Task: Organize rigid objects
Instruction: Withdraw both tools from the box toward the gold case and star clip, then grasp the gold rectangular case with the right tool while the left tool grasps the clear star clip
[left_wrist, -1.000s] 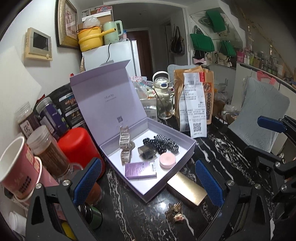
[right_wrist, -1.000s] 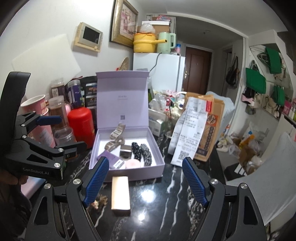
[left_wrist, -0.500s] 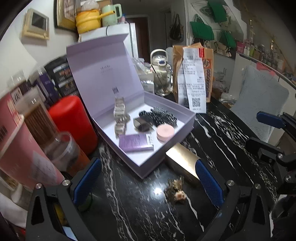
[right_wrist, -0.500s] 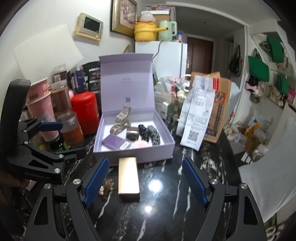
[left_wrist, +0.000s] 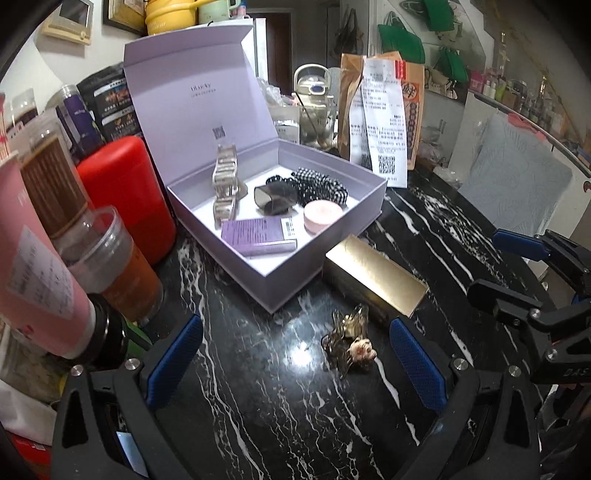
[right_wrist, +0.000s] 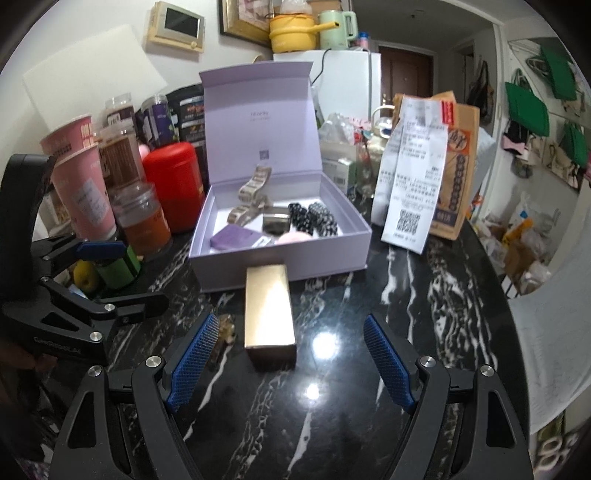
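5 or so items fill lavender box (left_wrist: 325, 236); both grippers (left_wrist: 295, 354) (right_wrist: 288, 358) gape, empty.

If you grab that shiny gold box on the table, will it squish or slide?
The gold box has crisp, straight edges, so it probably stays stiff. Its glossy skin and the polished black table suggest it may slide when nudged. Lying flat, it shouldn't roll.

Both grippers were black angular frames. The left gripper (left_wrist: 295, 360) had blue cross-hatched pads (left_wrist: 173, 360) and silver screw heads on its arms. The right gripper (right_wrist: 291, 363) looked the same: blue textured pads (right_wrist: 192, 363), round silver screws, triangular cut-outs in the arms. Pale lettering ran along the left gripper's side, seen from the right wrist; too blurred to read.
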